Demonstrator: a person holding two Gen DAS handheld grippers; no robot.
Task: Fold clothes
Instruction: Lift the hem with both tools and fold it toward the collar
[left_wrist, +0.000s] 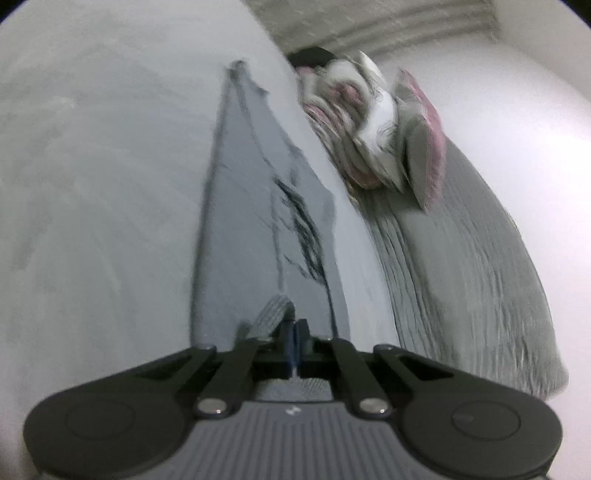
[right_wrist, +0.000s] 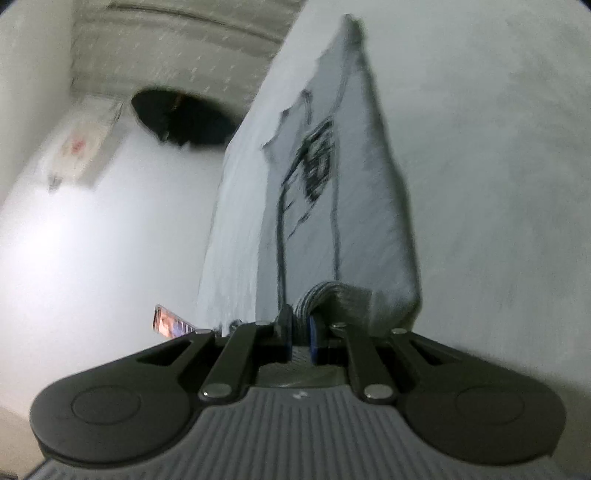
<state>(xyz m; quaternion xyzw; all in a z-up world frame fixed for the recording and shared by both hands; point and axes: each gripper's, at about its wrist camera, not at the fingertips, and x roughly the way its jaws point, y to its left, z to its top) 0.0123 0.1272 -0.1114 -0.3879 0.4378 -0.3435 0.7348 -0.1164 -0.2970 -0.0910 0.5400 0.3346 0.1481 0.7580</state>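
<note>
A grey T-shirt (left_wrist: 243, 206) with a dark print (left_wrist: 303, 218) lies stretched out on a white sheet (left_wrist: 92, 184), running away from both cameras. In the left wrist view my left gripper (left_wrist: 294, 328) is shut on the shirt's near edge, where a ribbed band (left_wrist: 271, 310) bunches up at the fingertips. In the right wrist view the same T-shirt (right_wrist: 354, 192) and its print (right_wrist: 316, 162) show, and my right gripper (right_wrist: 300, 325) is shut on a thick fold of ribbed band (right_wrist: 325, 295). Both views are tilted and blurred.
A pile of pink and white clothes (left_wrist: 373, 122) sits beyond the sheet's edge on a grey ribbed blanket (left_wrist: 461, 266). In the right wrist view a black object (right_wrist: 184, 118) lies past the sheet, with a phone (right_wrist: 171, 325) near the gripper's left.
</note>
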